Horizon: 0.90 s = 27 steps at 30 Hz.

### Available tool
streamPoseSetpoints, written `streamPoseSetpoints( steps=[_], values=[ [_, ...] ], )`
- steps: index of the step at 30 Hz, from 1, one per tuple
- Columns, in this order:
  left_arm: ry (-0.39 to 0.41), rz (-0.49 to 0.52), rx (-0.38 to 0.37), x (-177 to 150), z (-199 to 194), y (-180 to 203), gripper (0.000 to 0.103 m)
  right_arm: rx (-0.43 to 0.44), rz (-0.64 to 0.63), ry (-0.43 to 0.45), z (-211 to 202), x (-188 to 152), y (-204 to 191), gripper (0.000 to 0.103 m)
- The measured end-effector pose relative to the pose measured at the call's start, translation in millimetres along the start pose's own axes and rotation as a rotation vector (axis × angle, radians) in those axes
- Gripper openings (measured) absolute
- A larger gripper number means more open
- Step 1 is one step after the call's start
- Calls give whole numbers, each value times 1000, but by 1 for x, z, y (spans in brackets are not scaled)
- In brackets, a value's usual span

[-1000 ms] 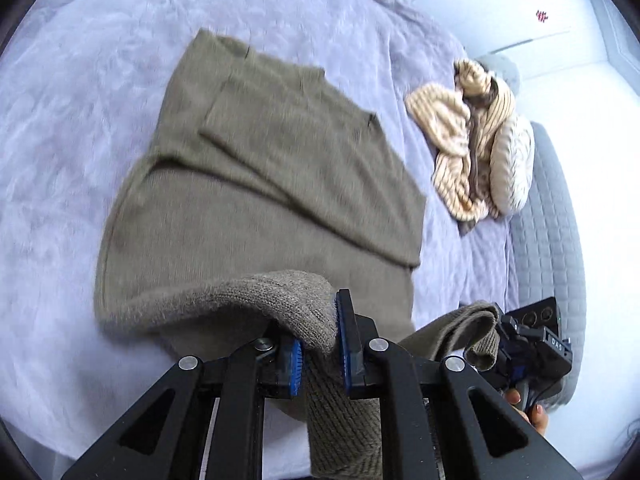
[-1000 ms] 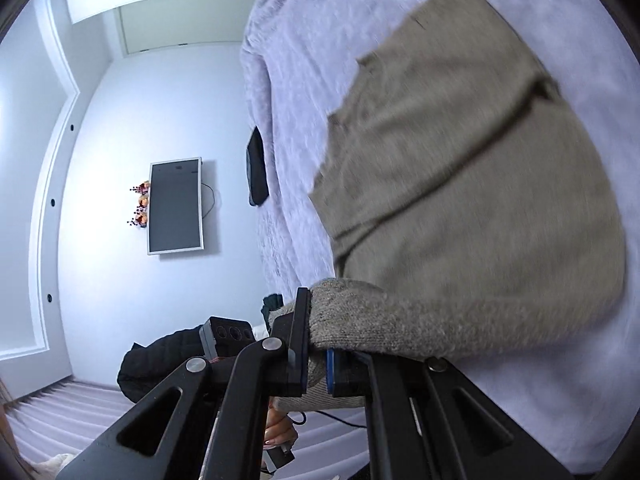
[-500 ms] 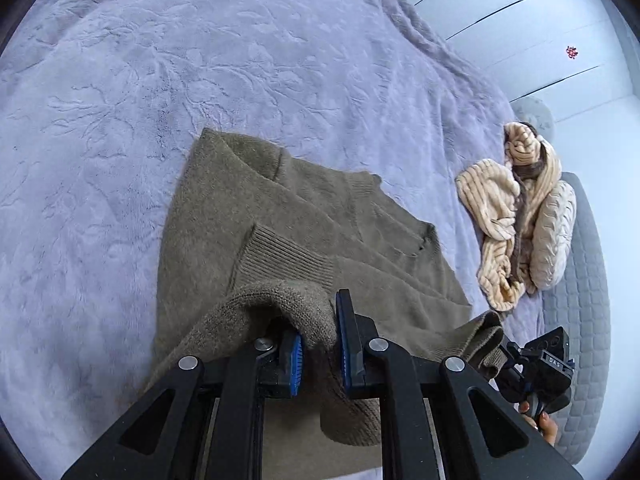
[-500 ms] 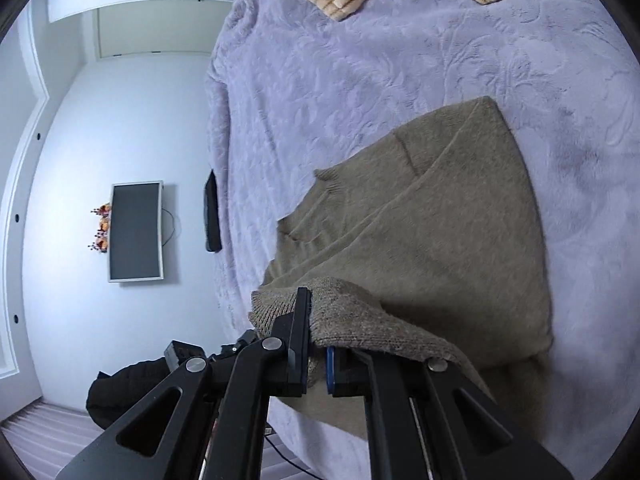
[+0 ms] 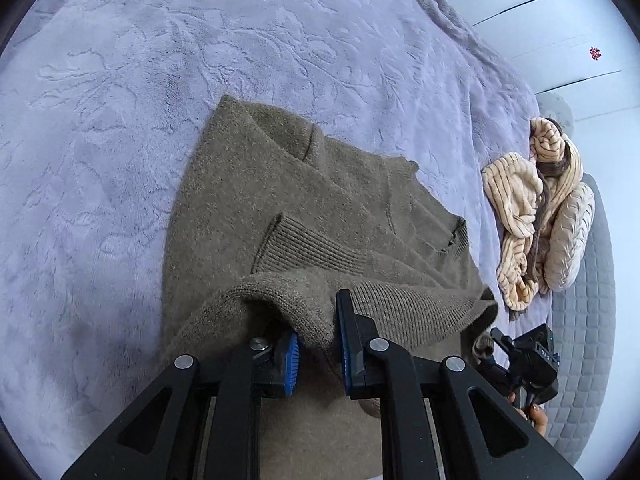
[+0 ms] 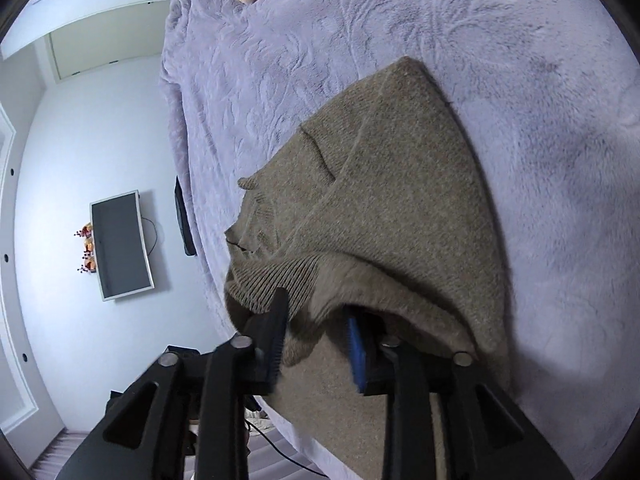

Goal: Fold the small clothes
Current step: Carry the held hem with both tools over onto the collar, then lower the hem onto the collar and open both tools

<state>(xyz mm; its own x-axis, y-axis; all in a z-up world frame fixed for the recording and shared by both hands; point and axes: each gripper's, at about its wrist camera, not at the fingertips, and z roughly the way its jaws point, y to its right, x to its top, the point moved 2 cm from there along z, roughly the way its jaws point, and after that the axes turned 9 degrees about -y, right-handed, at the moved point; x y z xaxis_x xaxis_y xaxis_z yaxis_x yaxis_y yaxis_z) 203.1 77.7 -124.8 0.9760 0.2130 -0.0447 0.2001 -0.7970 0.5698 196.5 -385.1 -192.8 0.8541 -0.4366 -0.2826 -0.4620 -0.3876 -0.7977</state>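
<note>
An olive-brown knit sweater [image 5: 320, 208] lies on the lilac blanket [image 5: 160, 80], its lower part folded up over the chest toward the collar. My left gripper [image 5: 318, 344] is shut on the ribbed hem at the folded edge. In the right wrist view the same sweater [image 6: 400, 184] fills the middle. The jaws of my right gripper [image 6: 316, 344] are opening; the hem still lies loosely between the fingers, and the pads no longer press it. The right gripper's body [image 5: 528, 360] also shows at the lower right of the left wrist view, with a hand under it.
A heap of beige striped clothes [image 5: 520, 208] and a pale cushion [image 5: 572, 240] lie at the right on a grey quilted cover [image 5: 592, 320]. The blanket's edge [image 6: 180, 128] drops off at left; beyond it a wall screen [image 6: 120, 244].
Both grippers carried the hem forward over the sweater and down toward the collar. The right jaws, shut on the hem before, have parted.
</note>
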Motion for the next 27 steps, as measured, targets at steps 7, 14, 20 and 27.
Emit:
streamPoseSetpoints(
  steps=[7,14,20,27],
  values=[
    [-121,74,-26,-25,28,26,16,47,-24,-24,10,-12,-6,58],
    [-62,12,-103,-1,33,34,16,35,-77,36,9,3,-29,18],
    [57,-35,-113,49,12,30,16,34,-55,91,-4,45,-35,20],
    [80,35,-22,61,-8,32,16,-96,-111,128,-26,53,-46,58]
  ],
)
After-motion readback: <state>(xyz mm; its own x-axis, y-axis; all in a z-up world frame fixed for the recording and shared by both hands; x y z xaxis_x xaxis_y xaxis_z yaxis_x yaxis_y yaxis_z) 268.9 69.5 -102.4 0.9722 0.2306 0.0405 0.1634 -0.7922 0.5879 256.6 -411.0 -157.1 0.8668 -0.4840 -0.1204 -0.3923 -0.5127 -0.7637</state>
